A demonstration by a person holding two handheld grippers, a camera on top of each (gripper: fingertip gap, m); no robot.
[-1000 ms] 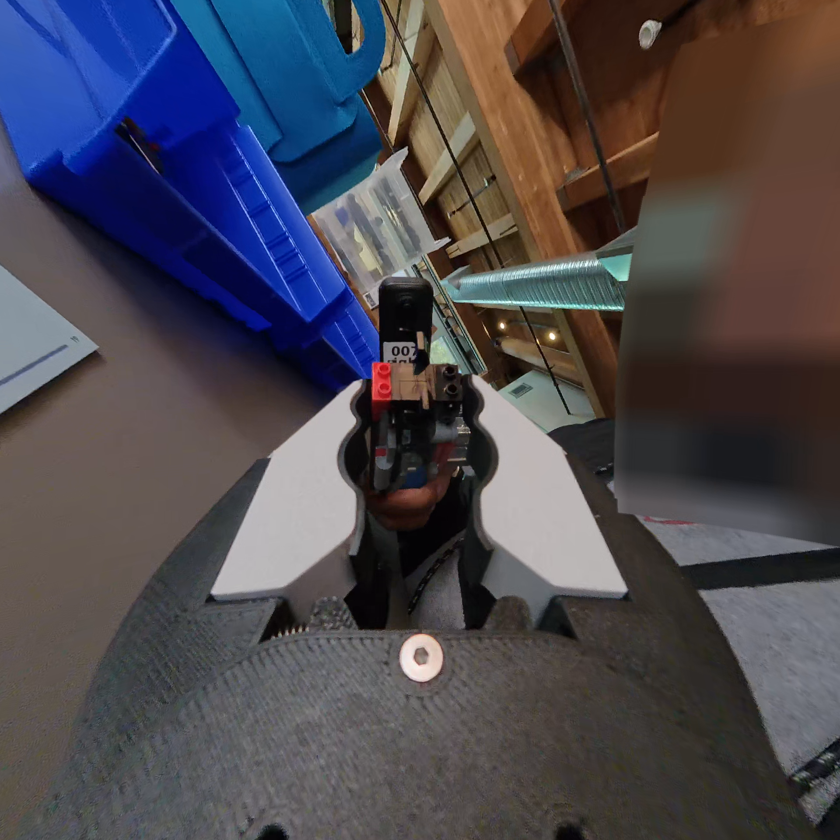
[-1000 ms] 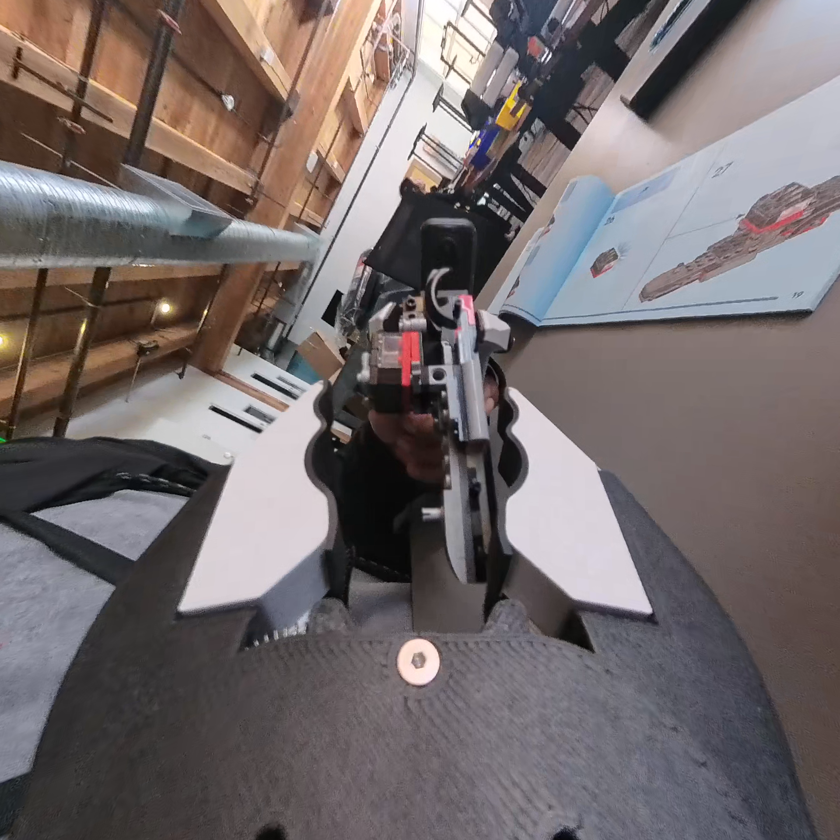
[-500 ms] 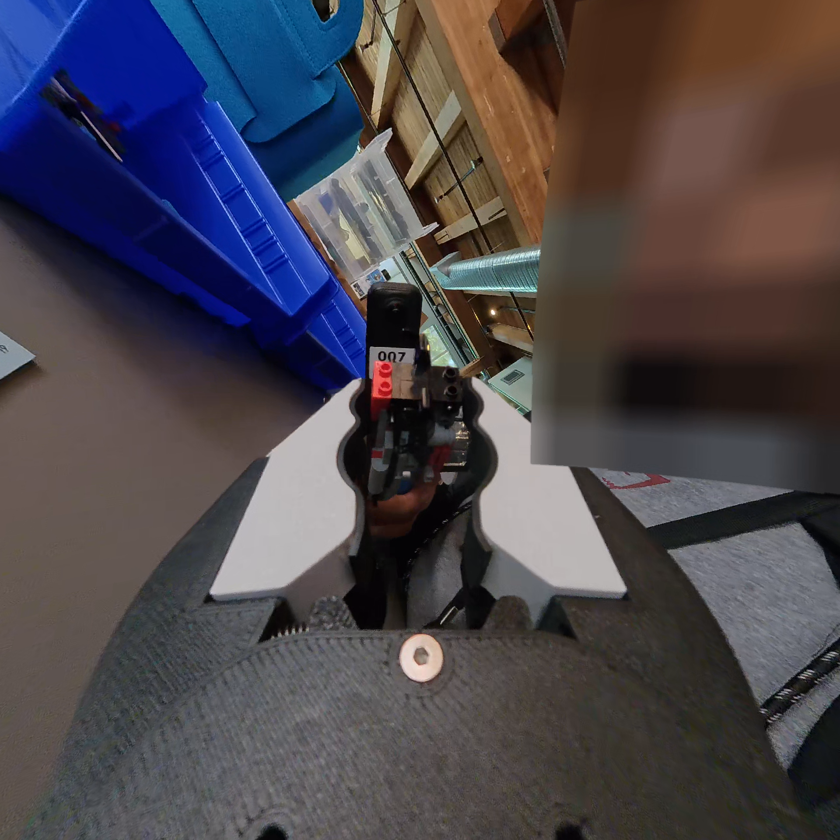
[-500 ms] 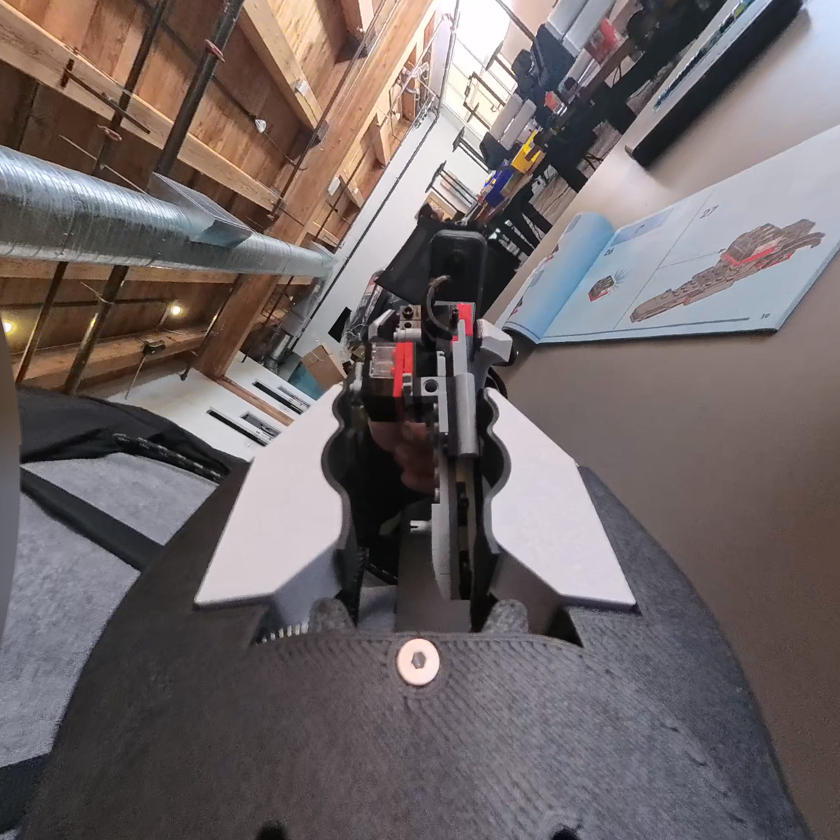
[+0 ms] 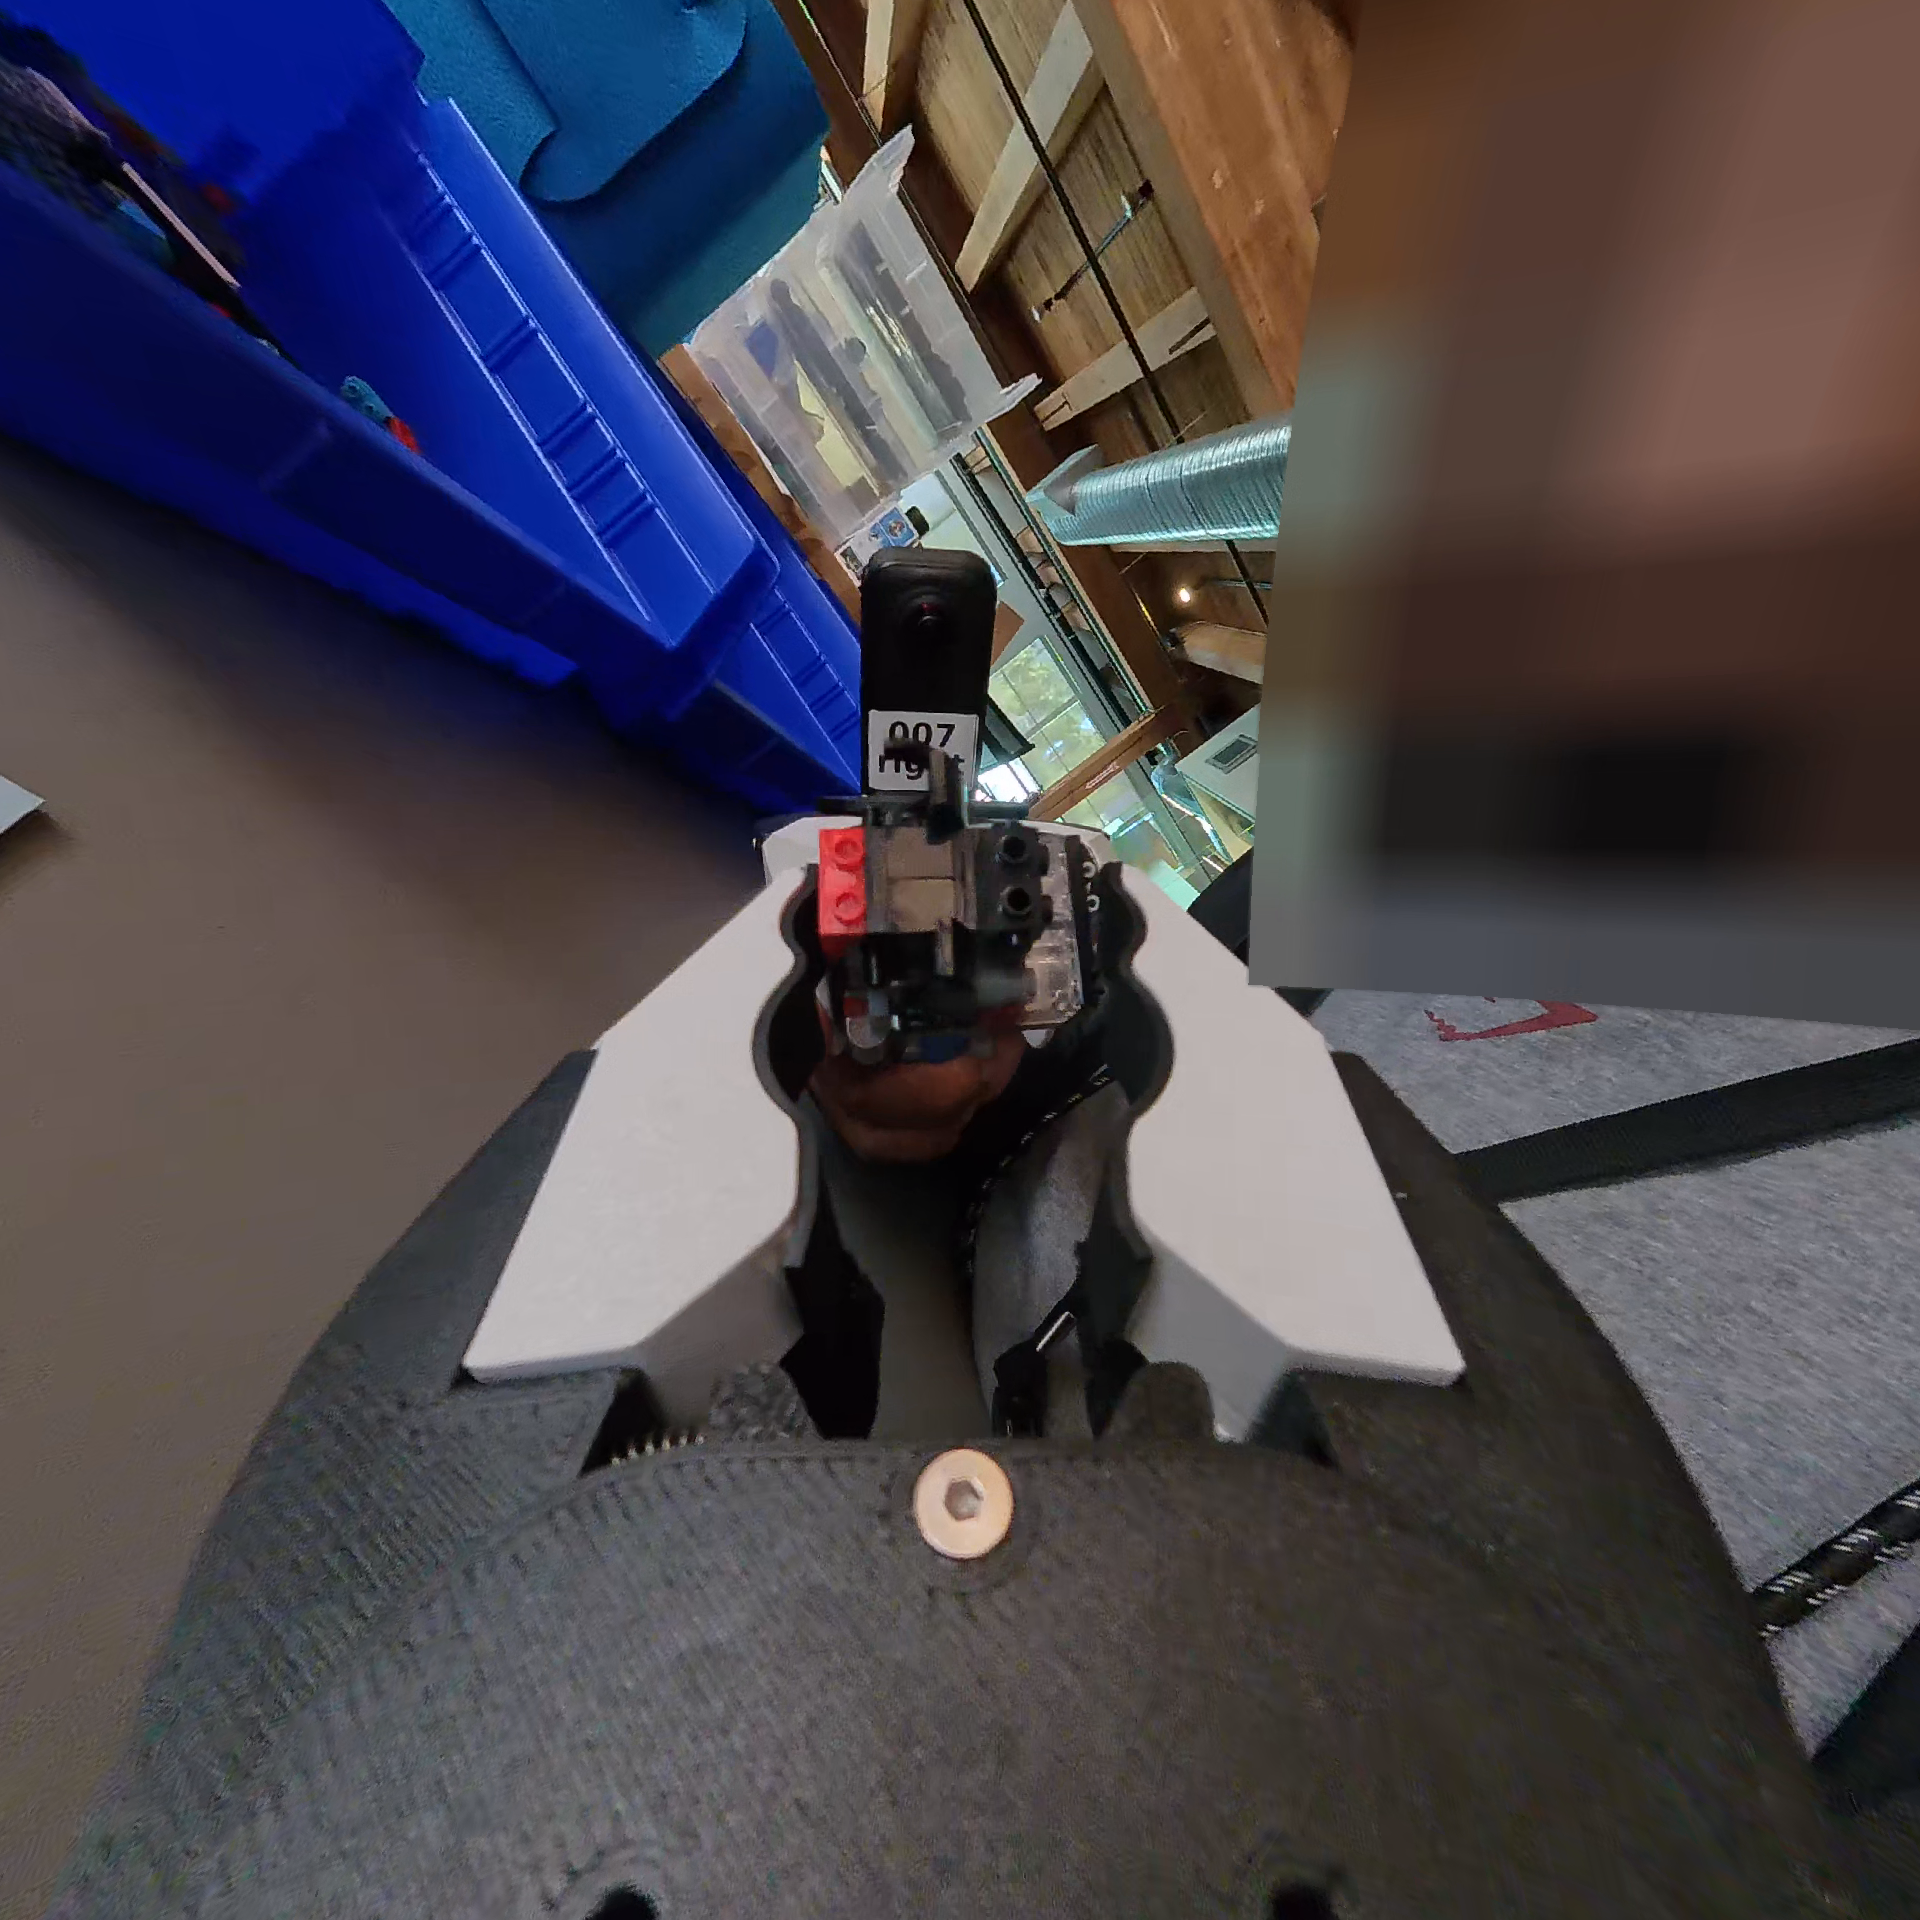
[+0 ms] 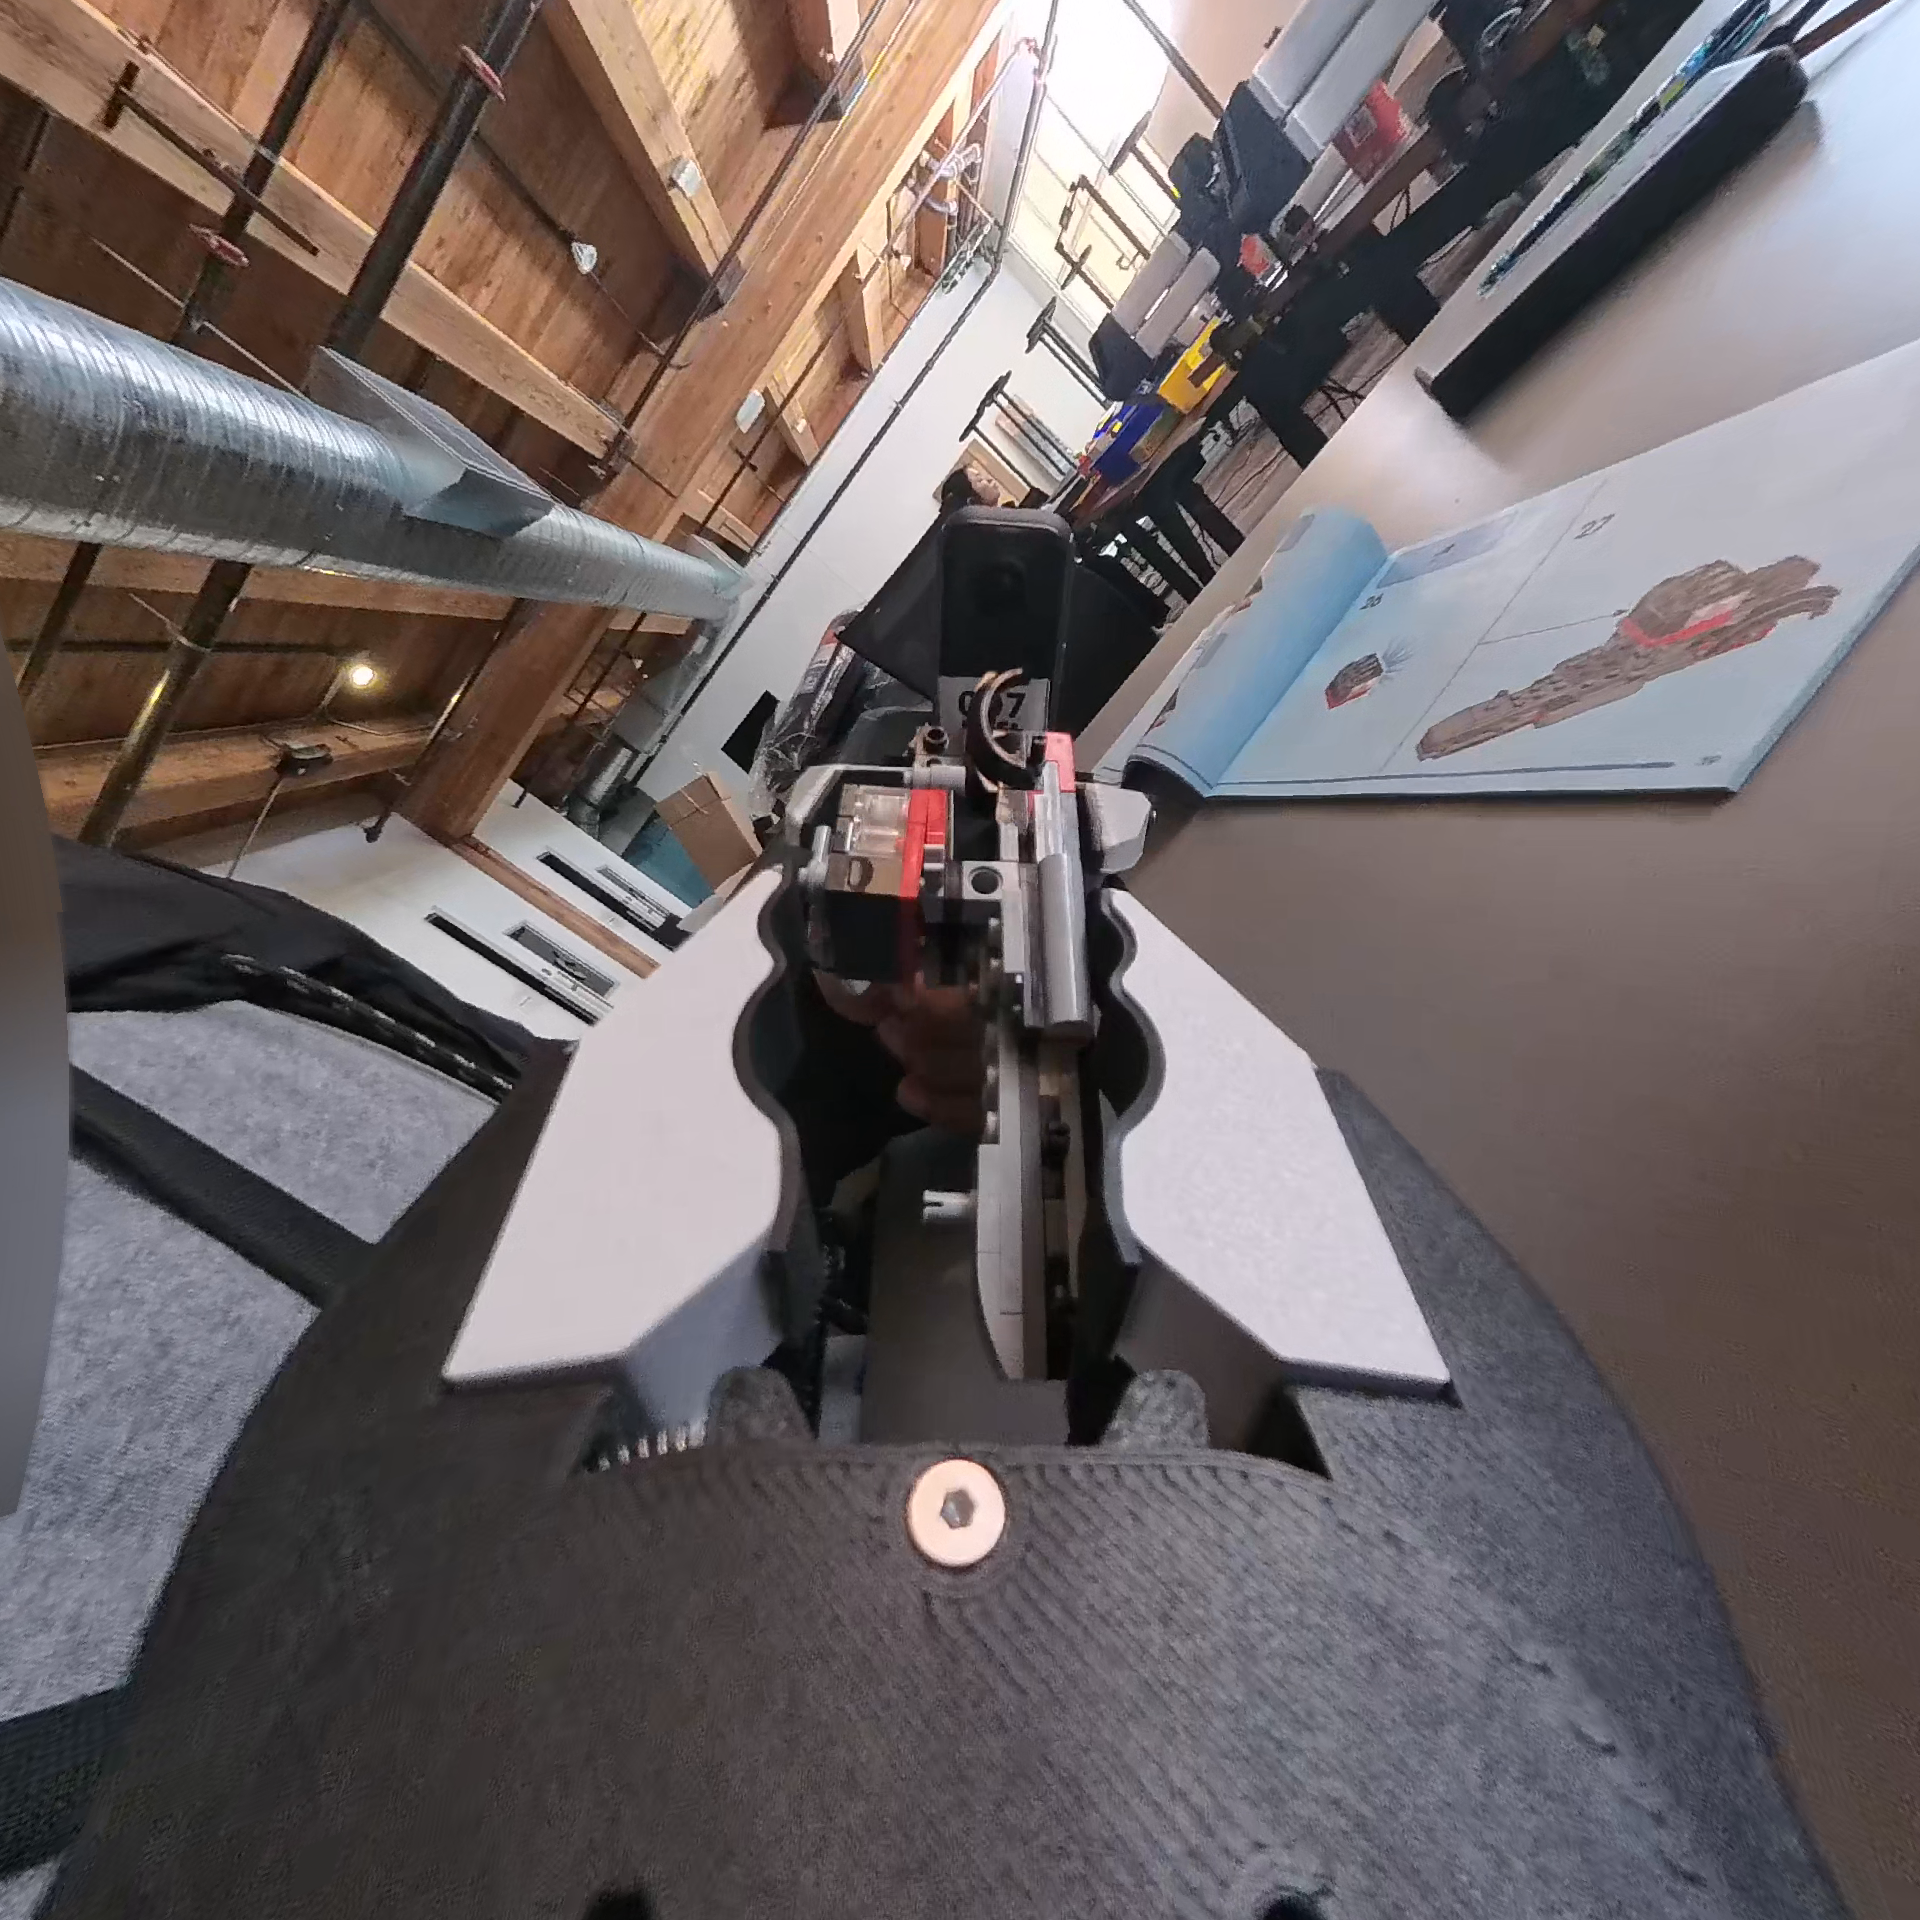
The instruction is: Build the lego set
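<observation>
- Between the tips of the left tongs (image 5: 951, 925): lego model (image 5: 951, 914), gripped.
- Right tongs (image 6: 940, 935): closed on the same model from the opposite end.
- Blue bins (image 5: 436, 395) at 10 o'clock; instruction booklet (image 6: 1558, 665) on the surface (image 6: 1558, 1039) at 2 o'clock.

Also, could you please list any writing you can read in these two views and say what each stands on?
I won't copy writing out; this is what bears it.
Left-view sticker, white, on the black camera: print partly hidden by the lego.
Right-view sticker: mostly hidden.
Booklet: page numbers.
Grey cloth: red mark, cut off.
</observation>
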